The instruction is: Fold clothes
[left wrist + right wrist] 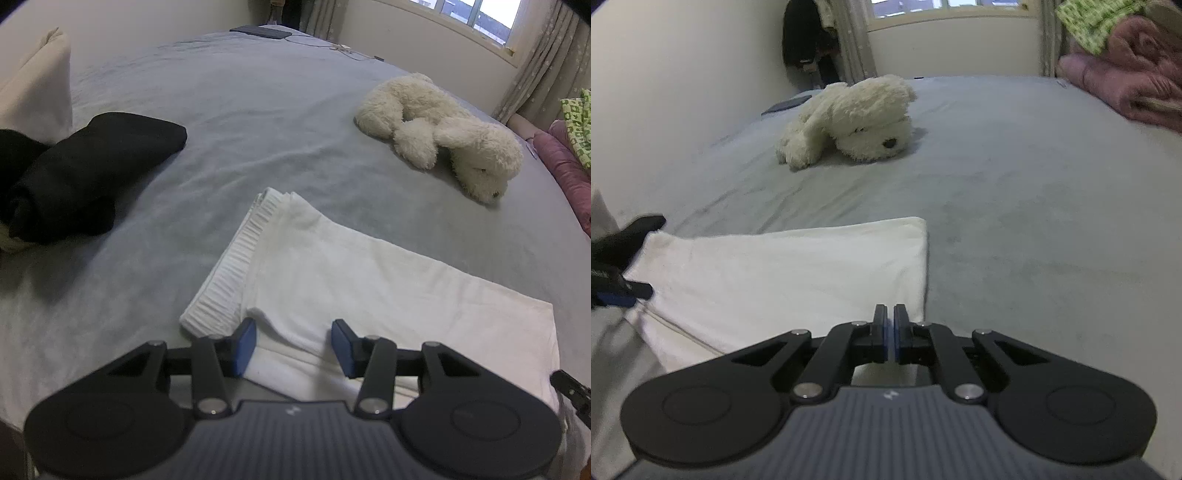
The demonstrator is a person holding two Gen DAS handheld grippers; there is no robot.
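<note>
Left tool [293,347] sits over the near edge of the folded white garment [354,280], jaws partly apart with a ridge of fabric between the blue pads [243,345]; whether they pinch it cannot be told. Right tool [890,338] is closed with nothing between its jaws, at the garment's near right corner. That garment lies flat on the grey bed [240,122], ribbed waistband [231,266] leftward. Folded black clothing [92,166] lies left, a white plush dog [857,118] beyond.

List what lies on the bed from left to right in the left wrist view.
Black clothes → white garment → plush dog → pink bedding.
</note>
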